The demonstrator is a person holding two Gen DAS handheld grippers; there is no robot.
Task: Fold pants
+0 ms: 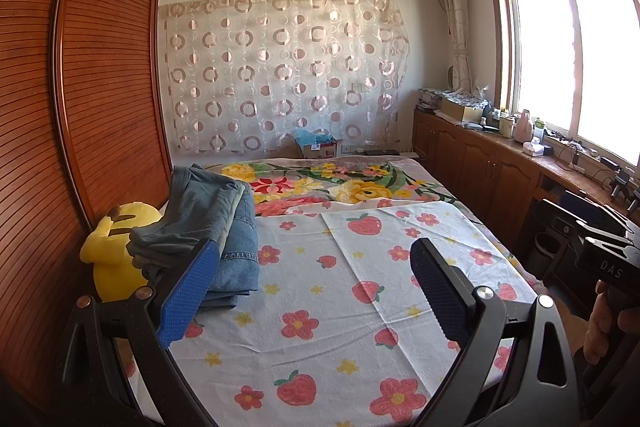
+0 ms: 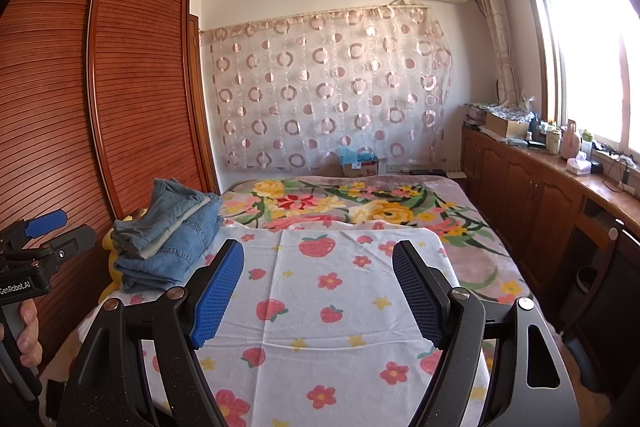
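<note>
L wrist view: your left gripper hangs over the bed w/ jaws spread wide, nothing between the blue pads. The pile of jeans sits folded at the left edge of the bed, on the strawberry sheet, just past the left pad and not touching it. A yellow plush toy is tucked right beside the pile, against the wardrobe. Your right hand shows at the far right edge, wrapped round the other tool's handle.

R wrist view: your right gripper is also wide open and empty, over the middle of the sheet. Jeans lie well apart from it, up at the left by the wardrobe. Flowered blanket covers the bed's far end. Your left hand grips its handle at bottom left.
</note>
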